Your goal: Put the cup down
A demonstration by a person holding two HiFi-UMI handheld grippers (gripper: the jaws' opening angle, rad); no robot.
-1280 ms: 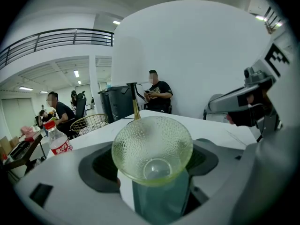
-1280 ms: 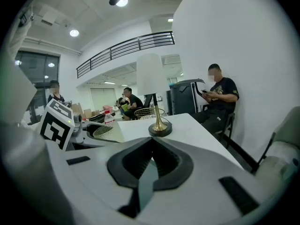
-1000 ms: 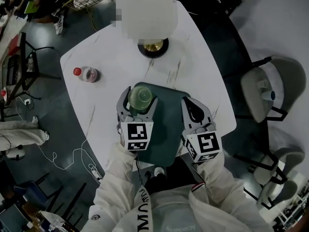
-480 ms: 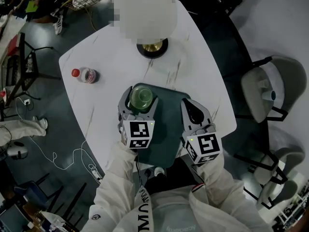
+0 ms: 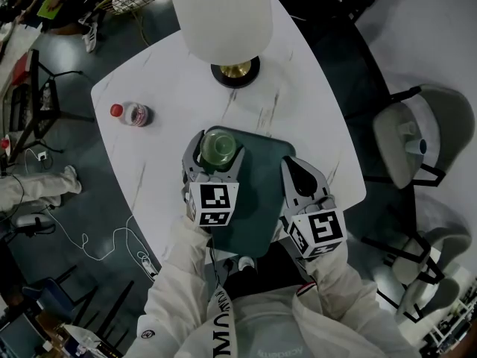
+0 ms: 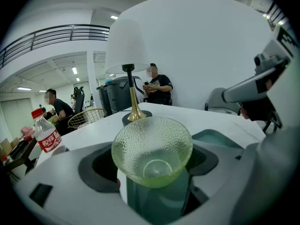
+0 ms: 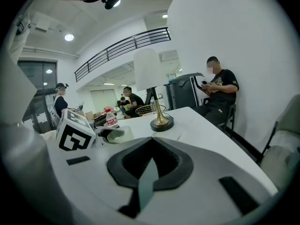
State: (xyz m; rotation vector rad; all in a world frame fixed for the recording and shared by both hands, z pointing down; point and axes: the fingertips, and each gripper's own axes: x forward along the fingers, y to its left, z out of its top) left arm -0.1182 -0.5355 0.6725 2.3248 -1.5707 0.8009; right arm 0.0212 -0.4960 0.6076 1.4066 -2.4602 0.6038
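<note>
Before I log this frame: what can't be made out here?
- Cup underside: left gripper view, hidden by its own wall and the left gripper's jaws; contact with the green tray unclear.
- Bottle label: head view, too small to read.
- Lamp stem: head view, hidden under its shade.

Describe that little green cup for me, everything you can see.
The cup is pale green and see-through, glass by its look, its dimpled wall flaring from a small flat bottom to a wide rim. It is upright and looks empty. The left gripper clasps its sides between its jaws, over the dark green tray; whether it touches the tray cannot be told.
</note>
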